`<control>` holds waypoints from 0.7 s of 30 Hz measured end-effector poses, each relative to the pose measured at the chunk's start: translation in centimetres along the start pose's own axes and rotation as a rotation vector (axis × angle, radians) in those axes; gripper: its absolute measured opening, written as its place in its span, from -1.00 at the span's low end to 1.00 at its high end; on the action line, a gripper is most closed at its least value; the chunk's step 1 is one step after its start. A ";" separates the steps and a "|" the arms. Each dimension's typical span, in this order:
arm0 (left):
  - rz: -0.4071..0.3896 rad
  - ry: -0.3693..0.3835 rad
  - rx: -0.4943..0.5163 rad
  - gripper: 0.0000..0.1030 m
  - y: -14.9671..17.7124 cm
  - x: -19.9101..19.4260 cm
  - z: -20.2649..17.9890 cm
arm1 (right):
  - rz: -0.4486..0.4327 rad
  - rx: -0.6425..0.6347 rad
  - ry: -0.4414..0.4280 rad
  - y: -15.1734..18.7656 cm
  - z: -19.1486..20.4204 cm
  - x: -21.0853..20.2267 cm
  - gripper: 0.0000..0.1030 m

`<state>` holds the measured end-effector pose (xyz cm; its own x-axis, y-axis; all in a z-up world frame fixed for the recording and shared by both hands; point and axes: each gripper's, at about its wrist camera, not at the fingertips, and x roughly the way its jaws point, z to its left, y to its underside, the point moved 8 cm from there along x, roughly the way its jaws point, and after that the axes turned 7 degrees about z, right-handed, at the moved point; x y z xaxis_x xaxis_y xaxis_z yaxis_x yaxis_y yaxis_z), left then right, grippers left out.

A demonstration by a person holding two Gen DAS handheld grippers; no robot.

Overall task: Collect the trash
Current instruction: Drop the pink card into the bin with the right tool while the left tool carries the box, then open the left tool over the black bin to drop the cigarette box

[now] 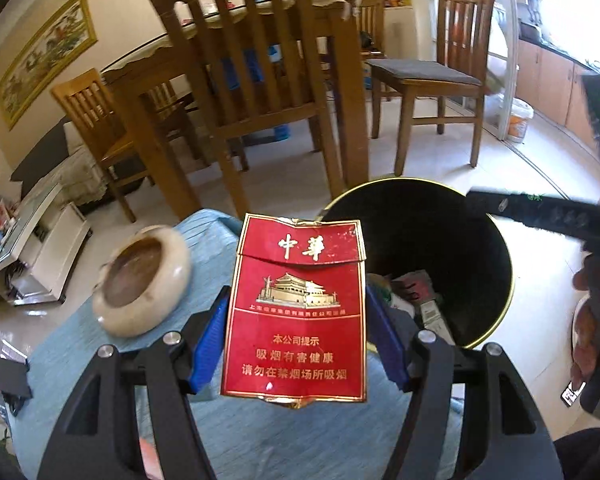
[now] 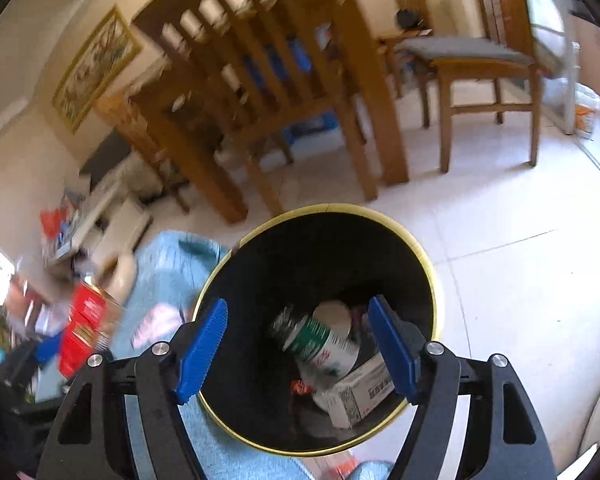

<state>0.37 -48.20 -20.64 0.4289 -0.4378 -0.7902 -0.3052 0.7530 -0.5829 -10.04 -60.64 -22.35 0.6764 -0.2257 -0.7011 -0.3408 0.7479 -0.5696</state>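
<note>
My left gripper point(image 1: 296, 336) is shut on a flattened red cigarette pack point(image 1: 298, 308) with gold print, held upright above the blue-cloth table point(image 1: 220, 432), just left of the black gold-rimmed trash bin point(image 1: 488, 280). My right gripper point(image 2: 300, 344) is open and empty, hovering over the bin point(image 2: 236, 280). Inside the bin lie a green-labelled plastic bottle point(image 2: 320, 344), a white carton point(image 2: 360, 396) and other scraps. The right gripper also shows in the left wrist view point(image 1: 540, 208) over the bin. The red pack shows blurred at the left in the right wrist view point(image 2: 86, 332).
A cream stone ashtray point(image 1: 140, 280) sits on the blue cloth left of the pack. Wooden dining chairs point(image 1: 260, 80) and a table stand behind on the tiled floor point(image 2: 520, 280). A low white cabinet point(image 1: 40, 248) with clutter is at the left.
</note>
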 end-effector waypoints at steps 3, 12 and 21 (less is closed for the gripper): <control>0.000 0.001 0.025 0.27 -0.4 0.3 -1.5 | -0.121 0.054 0.016 -1.0 -1.2 -2.9 0.60; -0.026 -0.003 0.081 0.27 -2.2 -0.1 -4.0 | -0.338 0.236 0.017 -2.6 -5.8 -7.8 0.85; -0.067 -0.004 0.146 0.30 -5.5 0.4 -7.3 | -0.398 0.291 0.028 -2.7 -7.9 -9.2 0.92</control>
<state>-4.00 -56.10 -19.13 0.4481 -0.4877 -0.7492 -0.1493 0.7855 -0.6006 -20.49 -65.54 -17.80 0.6977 -0.5435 -0.4668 0.1397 0.7423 -0.6553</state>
